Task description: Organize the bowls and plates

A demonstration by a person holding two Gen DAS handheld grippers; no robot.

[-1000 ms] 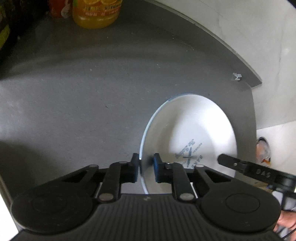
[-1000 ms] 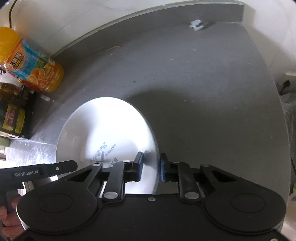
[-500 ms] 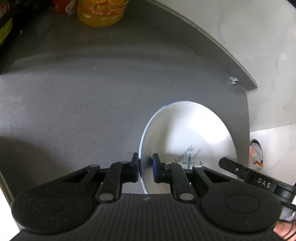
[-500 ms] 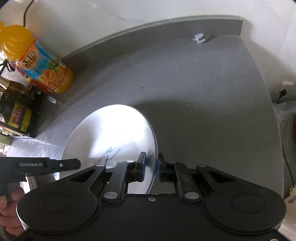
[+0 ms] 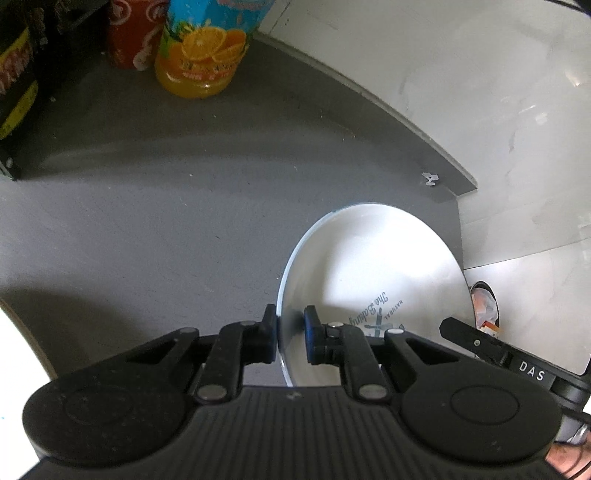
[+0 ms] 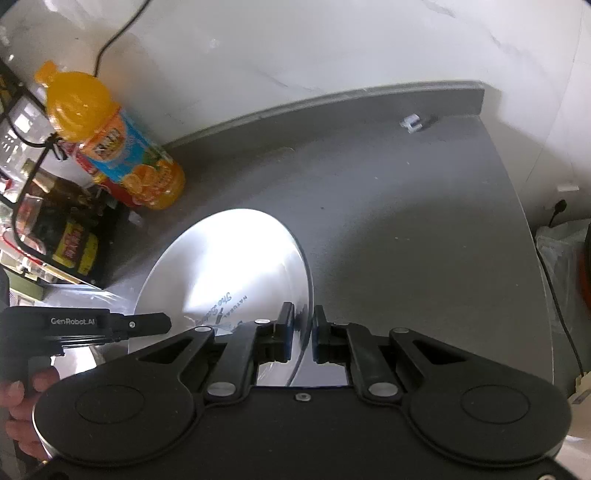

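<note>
**Both grippers gripping one white plate above the grey counter**

The left gripper (image 5: pixel 290 334) is clamping the left rim of a white plate (image 5: pixel 373 273), one finger under the rim and the other on the upper face. The right gripper (image 6: pixel 303 334) is clenching the opposite rim of the same plate (image 6: pixel 236 266), its fingers (image 6: pixel 286 332) pressing on either side of the thin edge. The plate is hanging between the two tools over the grey counter (image 5: pixel 166 206), with dark printed lettering showing on its face; whether it is touching the counter cannot be told.

An orange juice bottle (image 6: pixel 110 136) is standing near the back wall, with a red can (image 5: pixel 131 35) just beside it and dark packages (image 6: pixel 70 236) lying further left. A small white clip (image 6: pixel 412 122) is sitting near the counter's far corner. A person's hand (image 6: pixel 22 402) is holding the left tool's handle
</note>
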